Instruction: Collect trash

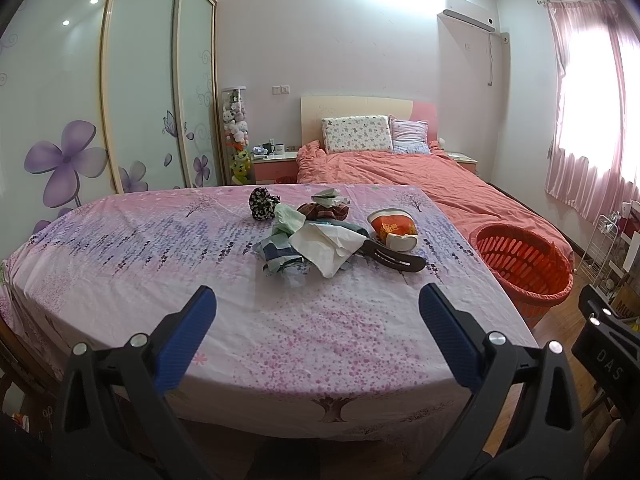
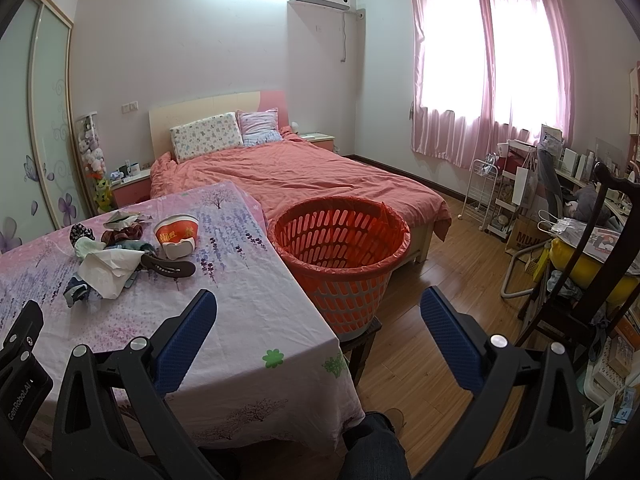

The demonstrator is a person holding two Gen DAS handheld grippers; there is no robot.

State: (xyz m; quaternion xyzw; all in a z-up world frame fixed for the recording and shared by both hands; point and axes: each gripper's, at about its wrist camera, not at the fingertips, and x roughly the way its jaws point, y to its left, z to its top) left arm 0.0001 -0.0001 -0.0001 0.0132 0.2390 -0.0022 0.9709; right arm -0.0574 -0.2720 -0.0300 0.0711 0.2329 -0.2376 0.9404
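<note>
A heap of trash lies mid-table: crumpled white paper (image 1: 326, 246) (image 2: 106, 266), a crushed orange-and-white paper cup (image 1: 394, 230) (image 2: 178, 236), a dark hair clip (image 1: 394, 260) (image 2: 170, 268), crumpled wrappers (image 1: 330, 198) and several scraps of cloth (image 1: 262, 202). An orange perforated basket (image 1: 522, 266) (image 2: 340, 256) lined with a bag stands on a stool off the table's right edge. My left gripper (image 1: 318, 304) hovers open over the near part of the table, short of the heap. My right gripper (image 2: 318, 306) is open above the table's right corner, in front of the basket, holding nothing.
The table wears a pink floral cloth (image 1: 280, 340) (image 2: 240, 320). Behind it is a bed with a coral cover (image 2: 320, 184). A dark wooden chair (image 2: 592, 264), wire racks and bags crowd the right side. A person's knee (image 2: 376, 440) shows below, over wooden floor (image 2: 440, 280).
</note>
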